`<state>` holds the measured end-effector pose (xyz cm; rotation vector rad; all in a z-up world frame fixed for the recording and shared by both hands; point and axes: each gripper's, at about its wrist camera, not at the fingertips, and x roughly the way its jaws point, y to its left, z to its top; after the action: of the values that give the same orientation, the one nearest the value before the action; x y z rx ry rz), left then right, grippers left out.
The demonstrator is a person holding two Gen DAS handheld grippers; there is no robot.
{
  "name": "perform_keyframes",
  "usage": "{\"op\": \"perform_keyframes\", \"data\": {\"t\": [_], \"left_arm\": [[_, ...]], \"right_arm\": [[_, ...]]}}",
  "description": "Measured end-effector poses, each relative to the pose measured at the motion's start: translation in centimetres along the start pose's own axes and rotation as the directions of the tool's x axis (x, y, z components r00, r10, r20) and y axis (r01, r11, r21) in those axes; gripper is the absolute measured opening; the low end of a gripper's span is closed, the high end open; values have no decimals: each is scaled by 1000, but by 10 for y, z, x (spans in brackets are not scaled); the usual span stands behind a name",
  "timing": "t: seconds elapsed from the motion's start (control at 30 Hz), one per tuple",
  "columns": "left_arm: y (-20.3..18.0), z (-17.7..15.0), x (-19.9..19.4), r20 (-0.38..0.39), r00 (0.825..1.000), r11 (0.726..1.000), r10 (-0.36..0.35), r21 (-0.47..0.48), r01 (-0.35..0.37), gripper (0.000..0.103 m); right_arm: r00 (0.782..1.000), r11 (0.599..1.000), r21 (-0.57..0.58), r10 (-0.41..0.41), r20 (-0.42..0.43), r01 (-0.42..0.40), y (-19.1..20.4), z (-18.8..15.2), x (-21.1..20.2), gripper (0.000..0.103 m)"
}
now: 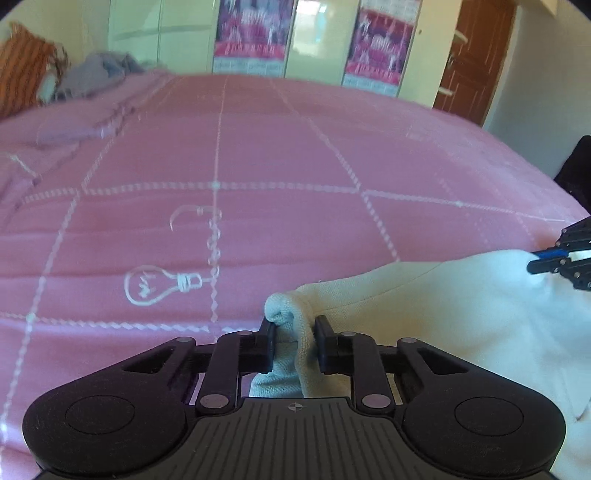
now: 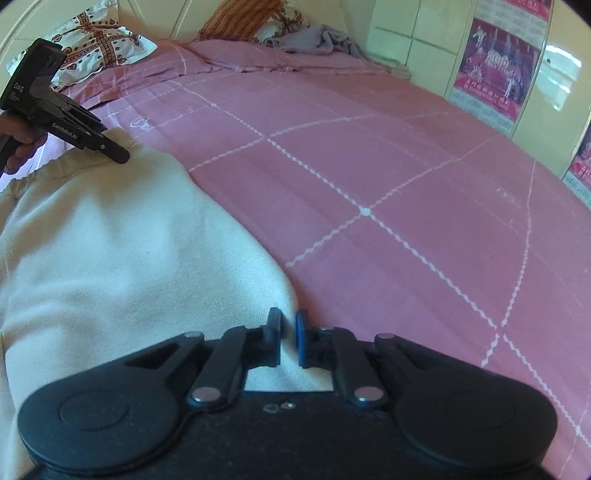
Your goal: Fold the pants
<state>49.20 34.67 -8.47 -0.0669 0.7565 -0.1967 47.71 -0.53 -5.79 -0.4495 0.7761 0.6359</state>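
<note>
I'm working in a home bedroom. A wide bed fills both my wrist views, spread with a pink bedspread crossed by white stitched lines and a light-bulb drawing. At its head lie a patterned pillow, an orange striped cushion and a crumpled grey garment. Along the wall runs a glossy cream wardrobe with pink posters on its doors, beside a brown wooden door
</note>
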Motion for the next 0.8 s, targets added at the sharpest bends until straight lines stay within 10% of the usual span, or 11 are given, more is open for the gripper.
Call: {"op": "perform_keyframes", "data": {"t": [0.37,0.7,0.8], "left_arm": [[-31,-68,-164,259,965,996,-36,89,13,11],[-46,-169,-173,75,991,993,112,-46,-108,13],[-42,-175,-200,107,986,983,128,-146,-112,42]], "right_arm": [[962,967,-166,-156,223,195,119,-25,-155,7],[982,982,46,-183,54,181,198,-114,-134,18],[979,962,214,-187,77,167,190,-125,-156,28]]}}
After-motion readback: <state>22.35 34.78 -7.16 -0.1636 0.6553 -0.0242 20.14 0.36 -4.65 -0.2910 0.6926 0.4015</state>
